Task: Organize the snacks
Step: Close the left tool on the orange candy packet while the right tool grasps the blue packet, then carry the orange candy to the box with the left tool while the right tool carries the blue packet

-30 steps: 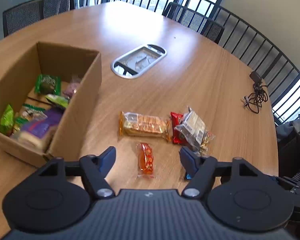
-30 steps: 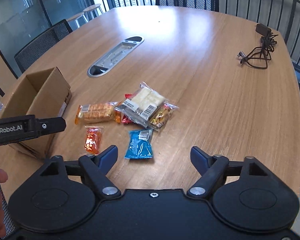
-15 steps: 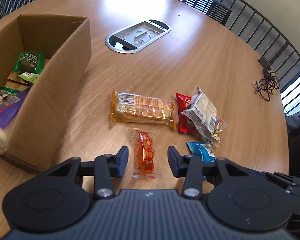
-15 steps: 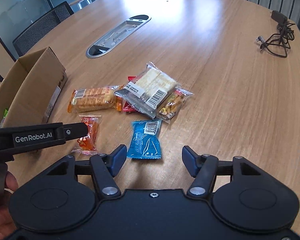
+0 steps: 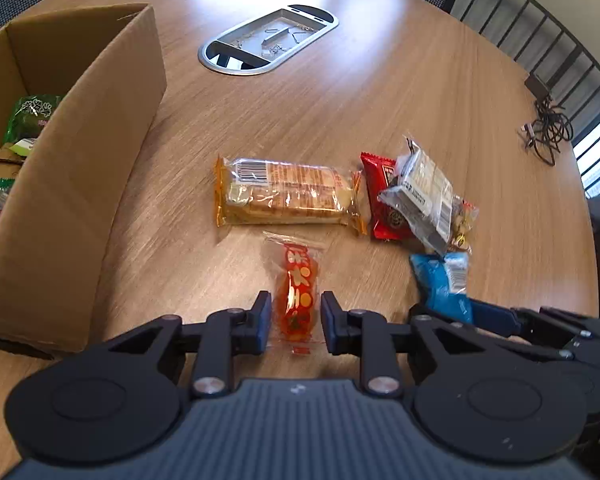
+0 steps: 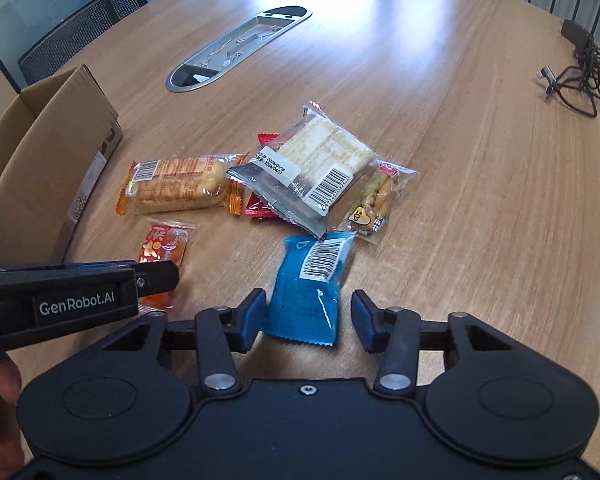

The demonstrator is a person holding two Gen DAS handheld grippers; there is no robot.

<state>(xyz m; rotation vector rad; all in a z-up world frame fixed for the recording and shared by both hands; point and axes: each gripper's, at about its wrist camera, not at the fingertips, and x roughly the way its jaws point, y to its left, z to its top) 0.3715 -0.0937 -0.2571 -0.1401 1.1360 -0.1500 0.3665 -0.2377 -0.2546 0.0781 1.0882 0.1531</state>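
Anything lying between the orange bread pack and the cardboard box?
No: in the left wrist view, only bare table separates the orange bread pack from the cardboard box.

Both views are fisheye cameras riding on hand-held tongs, each looking forward and steeply down along its own two blue-padded fingers at a round wooden table (image 5: 380, 92), from close above it. The left wrist view sits over the left gripper (image 5: 292, 320), whose fingers flank a small orange-red candy wrapper (image 5: 298, 296); an open brown cardboard box (image 5: 72, 184) fills its left side. The right wrist view sits over the right gripper (image 6: 308, 316), just above a blue foil snack packet (image 6: 308, 280). Both views share the snack pile ahead of the fingers, the oval metal cable hatch (image 6: 240, 46) beyond and the box. Each view catches the other tool at its edge.
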